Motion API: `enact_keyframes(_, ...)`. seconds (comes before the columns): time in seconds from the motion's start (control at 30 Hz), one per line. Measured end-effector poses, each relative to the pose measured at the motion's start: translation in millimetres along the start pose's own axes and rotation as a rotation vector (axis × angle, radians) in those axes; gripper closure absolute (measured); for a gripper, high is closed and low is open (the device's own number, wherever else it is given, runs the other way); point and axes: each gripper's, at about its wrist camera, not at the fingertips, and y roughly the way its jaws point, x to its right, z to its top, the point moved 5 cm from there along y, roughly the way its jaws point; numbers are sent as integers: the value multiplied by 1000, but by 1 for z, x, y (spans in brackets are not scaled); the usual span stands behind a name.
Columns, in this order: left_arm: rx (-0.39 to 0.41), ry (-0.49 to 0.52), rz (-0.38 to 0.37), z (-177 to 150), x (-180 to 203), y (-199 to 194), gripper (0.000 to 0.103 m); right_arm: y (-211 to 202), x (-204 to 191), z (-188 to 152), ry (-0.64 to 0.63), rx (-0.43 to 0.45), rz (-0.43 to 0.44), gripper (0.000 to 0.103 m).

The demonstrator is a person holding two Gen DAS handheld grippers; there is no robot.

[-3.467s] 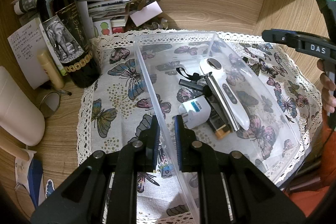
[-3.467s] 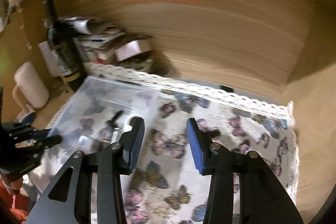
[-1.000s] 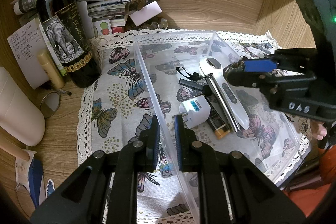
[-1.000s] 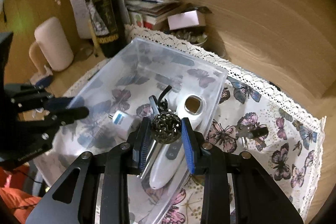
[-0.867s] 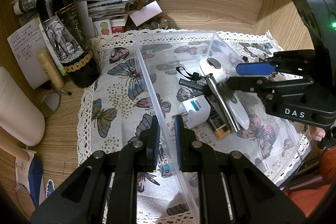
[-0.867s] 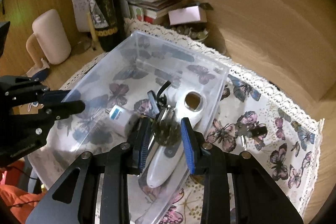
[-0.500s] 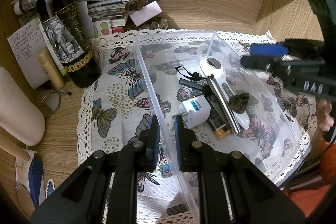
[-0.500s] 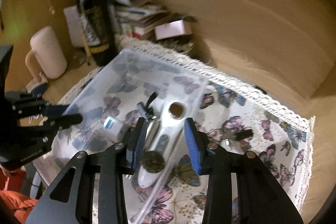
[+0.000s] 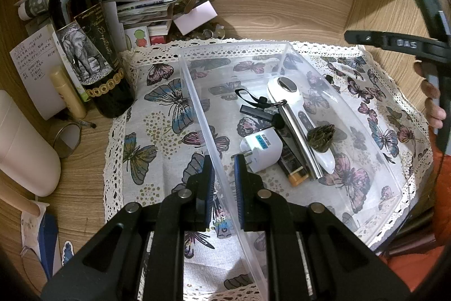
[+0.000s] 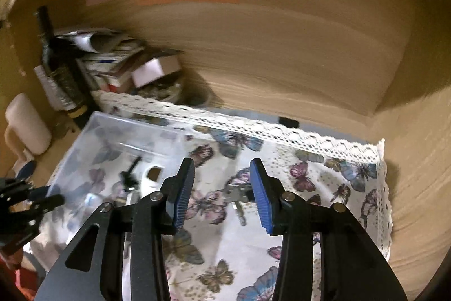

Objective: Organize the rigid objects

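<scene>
My left gripper (image 9: 222, 162) is shut on the near left wall of the clear plastic box (image 9: 234, 45), which stands on a butterfly cloth (image 9: 157, 109). Inside lie a dark cone-like ball (image 9: 321, 137), a white handheld device (image 9: 298, 114), a white plug adapter (image 9: 260, 148), a silver bar and a black strap. The ball rests against the white device. My right gripper (image 10: 221, 179) hangs over the cloth to the right of the box (image 10: 93, 126); its jaws are opening with nothing between them. Below it a small metal item (image 10: 236, 195) lies on the cloth.
A wine bottle (image 9: 84, 47), a pile of papers (image 9: 135, 10), a lip-balm tube (image 9: 67, 92), a round mirror (image 9: 66, 136) and a cream cylinder (image 9: 22, 145) crowd the left. A wooden wall with sticky notes closes the back. The right tool's black frame (image 9: 406, 43) and a hand (image 9: 434, 103) show at far right.
My right gripper let go of the dark ball, which now lies in the box. It then rose and swung right over the cloth, jaws wider. The left gripper has not moved.
</scene>
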Motion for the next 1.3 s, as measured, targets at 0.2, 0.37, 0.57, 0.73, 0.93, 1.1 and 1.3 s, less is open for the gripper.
enact_keyframes(0.2,0,0,0,0,0,0,90,39,28,-9,71,-96,-30,66)
enact_keyframes(0.37,1,-2,-1,-1,-1,0,90,71,50,-20,128,-171,-72,61)
enact_keyframes(0.57,-2,-4,-3,-1,-1,0,90,102,59,-32,167,-246,-68,61)
enact_keyframes(0.73,-4,-8,-2,0,-2,1,90,121,58,-40,184,-290,-49,63)
enact_keyframes(0.93,-4,-8,-2,0,-2,1,90,122,60,-40,165,-277,-58,71)
enact_keyframes(1.1,-5,-7,-2,0,-2,1,90,107,61,-45,155,-251,-67,71)
enact_keyframes(1.3,-4,-8,-3,0,-2,1,90,69,48,-32,137,-174,-61,71)
